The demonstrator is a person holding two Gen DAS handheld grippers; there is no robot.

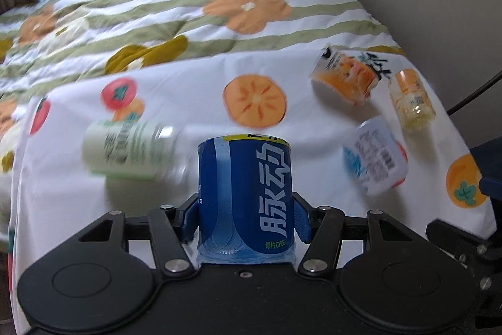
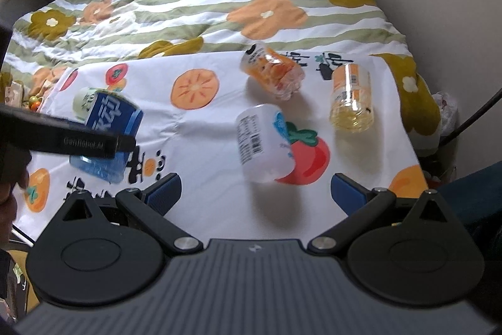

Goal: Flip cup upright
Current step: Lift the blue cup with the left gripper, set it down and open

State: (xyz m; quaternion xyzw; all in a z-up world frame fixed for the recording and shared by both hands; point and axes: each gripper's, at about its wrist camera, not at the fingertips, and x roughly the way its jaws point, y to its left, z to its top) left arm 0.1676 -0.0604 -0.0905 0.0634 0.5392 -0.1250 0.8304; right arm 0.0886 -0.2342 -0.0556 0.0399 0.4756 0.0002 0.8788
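Note:
My left gripper (image 1: pixel 246 217) is shut on a blue cup (image 1: pixel 246 193) with white Chinese lettering, held between its blue pads above the cloth. In the right wrist view the same blue cup (image 2: pixel 109 121) hangs tilted at the left under the black left gripper body (image 2: pixel 78 140). My right gripper (image 2: pixel 255 193) is open and empty, its blue pads wide apart, just in front of a white cup (image 2: pixel 263 143) that lies on its side.
A fruit-print cloth (image 2: pixel 204 127) covers the bed. On it lie a green-white cup (image 1: pixel 128 149), an orange cup (image 2: pixel 273 74), a clear yellow cup (image 2: pixel 353 98) and the white cup (image 1: pixel 373 157). A wall runs along the right.

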